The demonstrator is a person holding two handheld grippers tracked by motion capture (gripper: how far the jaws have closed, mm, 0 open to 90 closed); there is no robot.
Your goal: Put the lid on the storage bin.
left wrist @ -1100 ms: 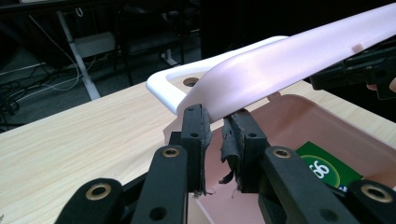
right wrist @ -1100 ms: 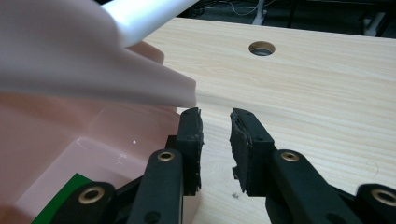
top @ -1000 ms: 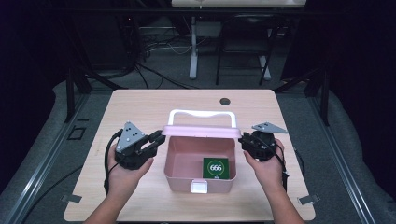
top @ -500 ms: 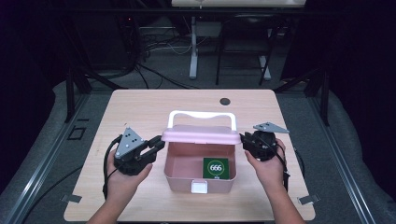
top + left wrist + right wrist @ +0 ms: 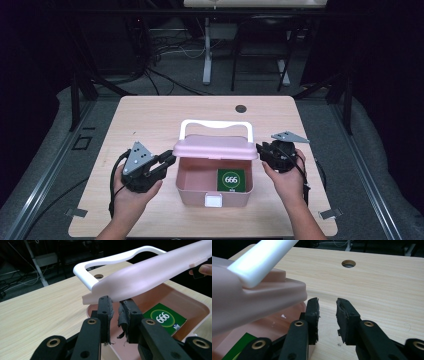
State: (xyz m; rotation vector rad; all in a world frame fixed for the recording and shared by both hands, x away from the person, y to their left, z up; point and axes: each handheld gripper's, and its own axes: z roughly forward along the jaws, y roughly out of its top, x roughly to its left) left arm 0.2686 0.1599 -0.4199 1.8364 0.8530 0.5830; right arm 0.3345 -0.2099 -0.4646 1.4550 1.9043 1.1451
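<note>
Since a second ago the pink lid (image 5: 216, 147) has tipped forward over the box (image 5: 214, 186), and the left gripper (image 5: 169, 161) has stayed at its left end; seen from the high view, the box sits near the middle of the table (image 5: 150, 120), toward the near edge, its white handle (image 5: 216, 126) rising on the far side and a green card (image 5: 231, 180) marked 666 lying in its right half; the right gripper (image 5: 260, 149) sits just beside the right end of the lid, and whether it touches cannot be told from here; in the left gripper view the left gripper (image 5: 115, 305) has its jaws drawn close, a narrow slit between them, their tips right under the lid's (image 5: 150, 275) lip, though a firm pinch cannot be made out; the green card (image 5: 163, 319) lies on the floor of the box (image 5: 190, 302) to the right; in the right gripper view the right gripper (image 5: 327, 305) is spread, with bare table (image 5: 374, 282) between its jaws, the lid (image 5: 249, 302) just to its left and the white handle (image 5: 262, 257) above that.
</note>
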